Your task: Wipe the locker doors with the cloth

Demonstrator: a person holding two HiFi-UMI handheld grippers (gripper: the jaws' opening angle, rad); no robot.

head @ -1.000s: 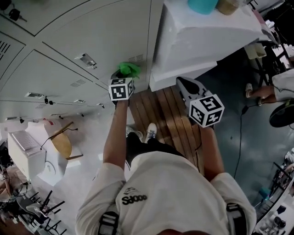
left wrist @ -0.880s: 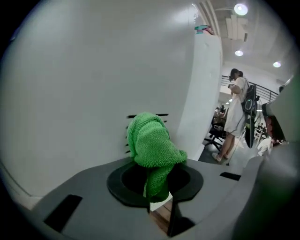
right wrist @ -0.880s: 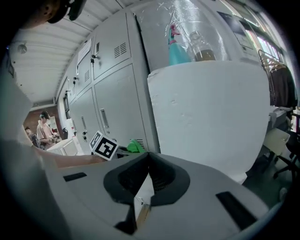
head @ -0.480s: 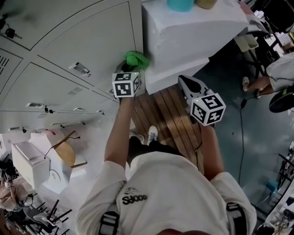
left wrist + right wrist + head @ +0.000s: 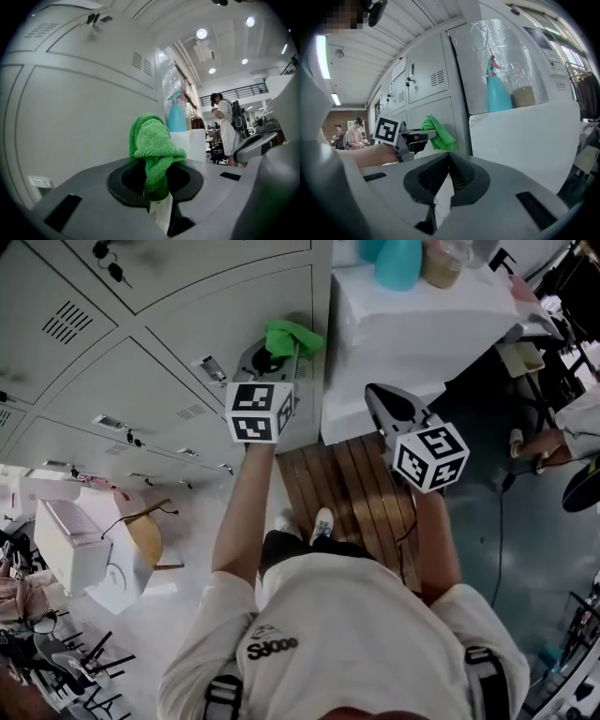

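Left gripper (image 5: 279, 351) clamped on green cloth (image 5: 292, 336). Cloth bunched over tips, right beside locker door (image 5: 187, 329); can't tell if touching. Right gripper (image 5: 377, 397) pinched closed, nothing in it, in front of white cabinet (image 5: 422, 334).

Worries:
- grip looks like bottom fold only, hard drag could yank cloth out
- wad might snag on door latch (image 5: 211, 368)
- wide sweep right bumps cabinet, spray bottle (image 5: 398, 259) on top

White T-shirt (image 5: 366, 624) with black logo (image 5: 274, 646), black shorts (image 5: 281, 546), white sneakers (image 5: 322, 522).
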